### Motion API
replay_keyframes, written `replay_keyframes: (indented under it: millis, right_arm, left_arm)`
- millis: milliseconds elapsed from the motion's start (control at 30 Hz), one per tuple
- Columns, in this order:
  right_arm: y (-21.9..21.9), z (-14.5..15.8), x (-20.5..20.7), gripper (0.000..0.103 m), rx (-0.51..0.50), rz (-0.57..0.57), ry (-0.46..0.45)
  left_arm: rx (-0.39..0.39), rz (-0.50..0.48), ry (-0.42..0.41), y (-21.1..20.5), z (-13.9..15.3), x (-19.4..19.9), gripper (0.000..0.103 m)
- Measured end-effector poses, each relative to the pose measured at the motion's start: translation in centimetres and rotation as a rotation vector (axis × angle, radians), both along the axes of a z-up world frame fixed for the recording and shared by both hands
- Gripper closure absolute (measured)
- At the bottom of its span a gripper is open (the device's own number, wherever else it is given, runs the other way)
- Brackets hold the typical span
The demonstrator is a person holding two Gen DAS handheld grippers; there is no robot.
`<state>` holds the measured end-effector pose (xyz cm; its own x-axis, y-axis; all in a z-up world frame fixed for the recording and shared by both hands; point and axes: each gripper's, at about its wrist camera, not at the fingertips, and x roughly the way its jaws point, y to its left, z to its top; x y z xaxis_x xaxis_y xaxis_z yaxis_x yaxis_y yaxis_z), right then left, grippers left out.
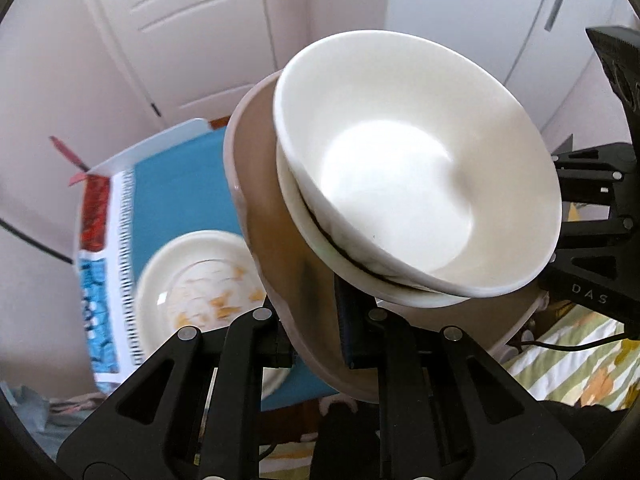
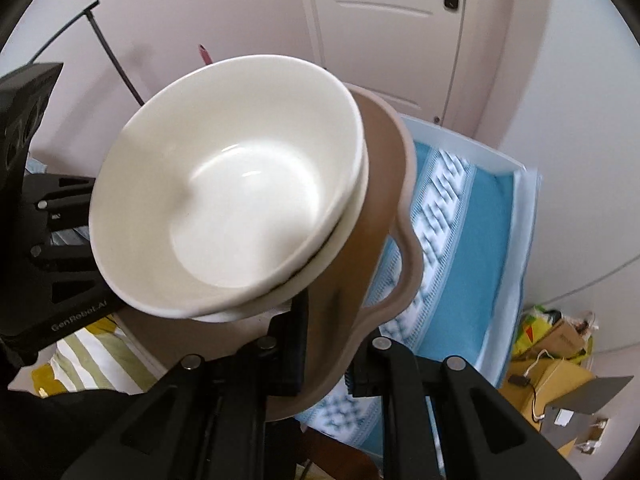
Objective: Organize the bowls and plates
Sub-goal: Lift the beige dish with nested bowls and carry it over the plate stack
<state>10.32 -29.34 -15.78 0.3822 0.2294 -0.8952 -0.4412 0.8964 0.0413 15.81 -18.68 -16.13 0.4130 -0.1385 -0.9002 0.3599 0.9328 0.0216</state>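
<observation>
A tan plate (image 1: 272, 216) with a wavy rim is held in the air between both grippers. Two nested white bowls (image 1: 400, 168) rest on it, tilted. My left gripper (image 1: 316, 340) is shut on the plate's near rim in the left wrist view. The other gripper's black body (image 1: 592, 240) shows at the right edge. In the right wrist view my right gripper (image 2: 328, 356) is shut on the opposite rim of the tan plate (image 2: 360, 240), and the white bowls (image 2: 240, 200) fill the middle. A white plate with yellow marks (image 1: 200, 288) lies below on the blue cloth.
A white tray (image 2: 520, 184) lined with a blue patterned cloth (image 2: 472, 240) lies underneath. A white door (image 2: 380, 20) and pale walls stand behind. Striped bedding (image 2: 88, 352) is at lower left, and cardboard boxes (image 2: 560, 360) with cables are at lower right.
</observation>
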Motion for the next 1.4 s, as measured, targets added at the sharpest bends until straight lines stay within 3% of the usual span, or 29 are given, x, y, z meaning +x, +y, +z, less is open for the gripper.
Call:
replay_keyframes:
  millis: [233, 567, 900, 1400]
  right_arm:
    - [7.0, 0.2, -0.5, 0.090, -0.020, 0.040, -0.018]
    - [15.2, -4.3, 0.2, 0.090, -0.011, -0.023, 0.053]
    - [17.7, -9.5, 1.2, 0.090, -0.034, -0.097, 0.109]
    - [17.7, -11.9, 2.3, 0.089, -0.029, -0.138, 0.157]
  left_arm:
    - [-0.018, 0.032, 0.004, 7.9, 0.2, -0.1, 0.090]
    - [-0.017, -0.042, 0.092, 16.2, -4.9, 1.6, 0.090]
    - [-0.021, -0.066, 0.154, 17.8, -9.1, 2.4, 0.090]
    - [0.013, -0.083, 0.174, 17.7, -11.0, 2.7, 0.090]
